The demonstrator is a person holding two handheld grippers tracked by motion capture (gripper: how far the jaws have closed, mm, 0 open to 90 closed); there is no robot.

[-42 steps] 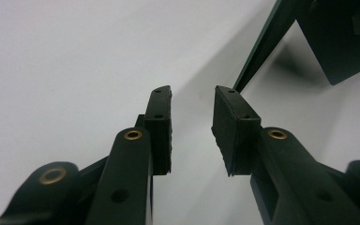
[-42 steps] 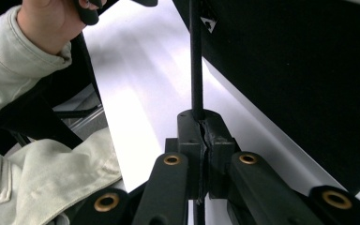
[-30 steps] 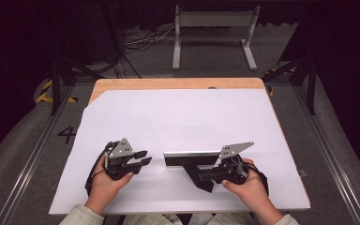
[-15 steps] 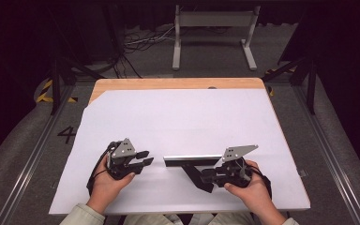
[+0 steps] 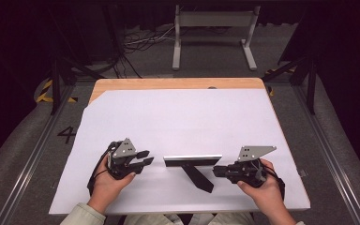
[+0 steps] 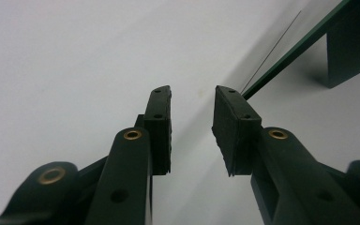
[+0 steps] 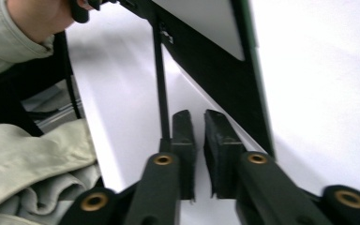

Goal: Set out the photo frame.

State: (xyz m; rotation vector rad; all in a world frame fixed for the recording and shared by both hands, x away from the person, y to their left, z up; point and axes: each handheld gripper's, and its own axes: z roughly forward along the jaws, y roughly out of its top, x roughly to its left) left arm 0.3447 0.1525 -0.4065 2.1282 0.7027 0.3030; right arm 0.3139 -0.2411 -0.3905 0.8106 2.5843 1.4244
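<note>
Now the right hand-held gripper (image 5: 217,171) has drawn back from the black standing panel (image 5: 192,161) mid-desk, its jaws just closed narrow on nothing, while the left hand-held gripper (image 5: 146,157) waits half-open beside it, so the panel stands released.

A thin rectangular panel (image 5: 192,160) stands upright on its long edge in the lower middle of the high view, propped by 1 black triangular back stand (image 5: 198,176) that slants toward the bottom of the frame. Its face looks pale and glossy with a dark border. It rests on the white desk (image 5: 178,117).
</note>
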